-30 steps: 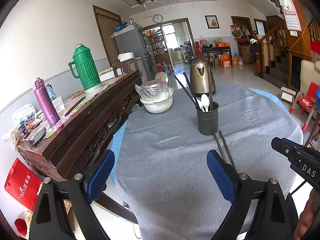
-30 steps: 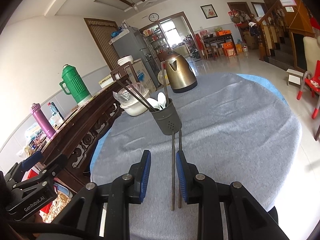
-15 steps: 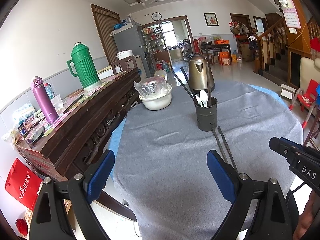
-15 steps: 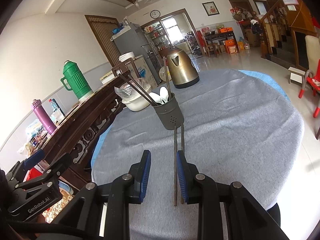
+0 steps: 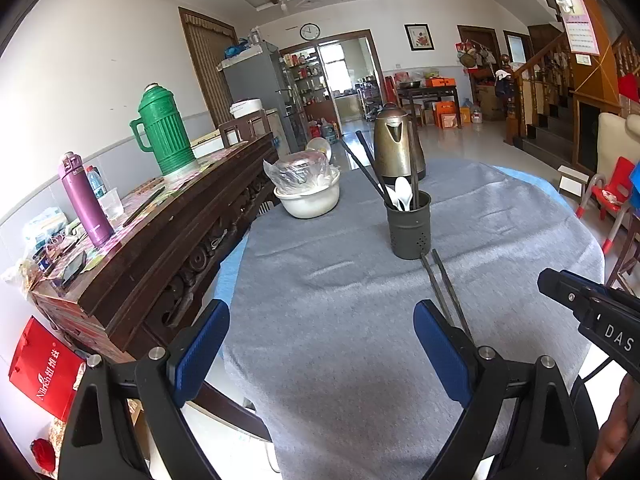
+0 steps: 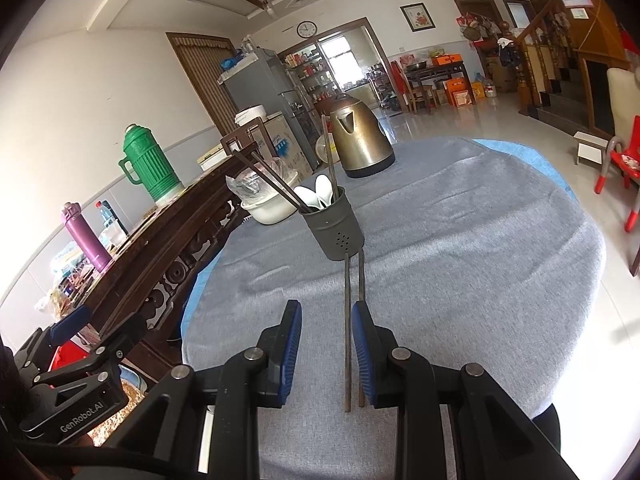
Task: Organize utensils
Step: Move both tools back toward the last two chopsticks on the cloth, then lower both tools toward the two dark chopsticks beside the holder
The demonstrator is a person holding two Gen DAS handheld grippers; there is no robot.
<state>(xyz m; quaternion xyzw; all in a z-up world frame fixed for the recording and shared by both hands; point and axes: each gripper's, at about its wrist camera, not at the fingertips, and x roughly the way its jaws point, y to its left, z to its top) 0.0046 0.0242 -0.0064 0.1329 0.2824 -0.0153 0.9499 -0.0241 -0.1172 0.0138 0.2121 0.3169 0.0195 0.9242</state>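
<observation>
Chopsticks (image 6: 347,332) lay between my right gripper's (image 6: 326,354) part-open pads, ungripped. My left gripper (image 5: 320,356) gaped wide, empty; one chopstick hid behind a pad.

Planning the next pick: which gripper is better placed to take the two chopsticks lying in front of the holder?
Right. The right gripper already has the chopsticks between its open jaws; the left gripper sits beside them.

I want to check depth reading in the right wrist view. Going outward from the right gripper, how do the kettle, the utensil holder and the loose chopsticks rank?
1. Loose chopsticks, lying between the right gripper fingers.
2. Utensil holder, just past the chopsticks' far tips.
3. Kettle, at the table's far edge.
</observation>
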